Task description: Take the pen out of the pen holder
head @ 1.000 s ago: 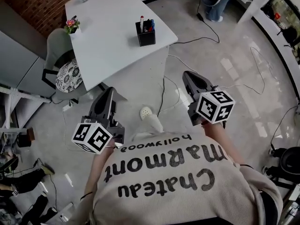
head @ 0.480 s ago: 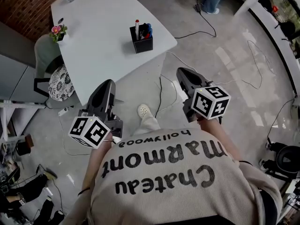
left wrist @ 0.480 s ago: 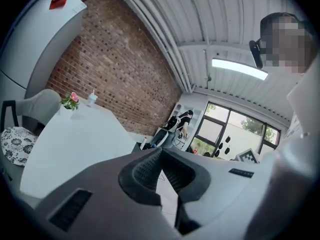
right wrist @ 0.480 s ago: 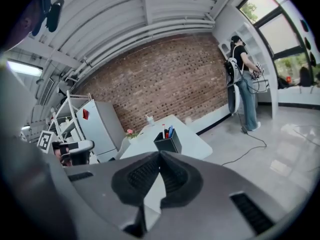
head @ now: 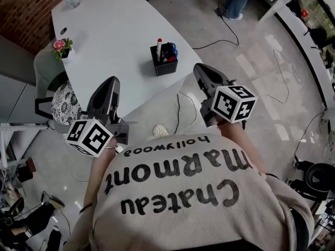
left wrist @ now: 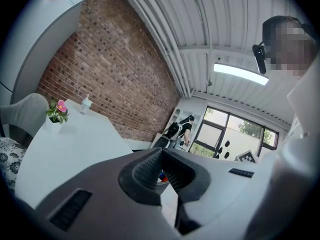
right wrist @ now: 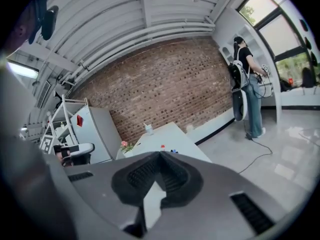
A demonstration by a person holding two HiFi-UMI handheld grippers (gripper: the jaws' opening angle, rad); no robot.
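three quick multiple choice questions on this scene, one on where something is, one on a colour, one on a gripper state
1. Where does the pen holder stand?
A. in a drawer
B. on the white table, near its edge
C. on a sofa

2. What colour is the flower?
A. pink
B. yellow
C. blue

3. What is the state of the right gripper?
A. shut, nothing held
B. shut on the pen holder
C. wide open

Answers: 1 B, the head view shows it on the tabletop by the edge; 2 A, pink petals show; 3 A, the right gripper view shows the pads meeting on nothing.
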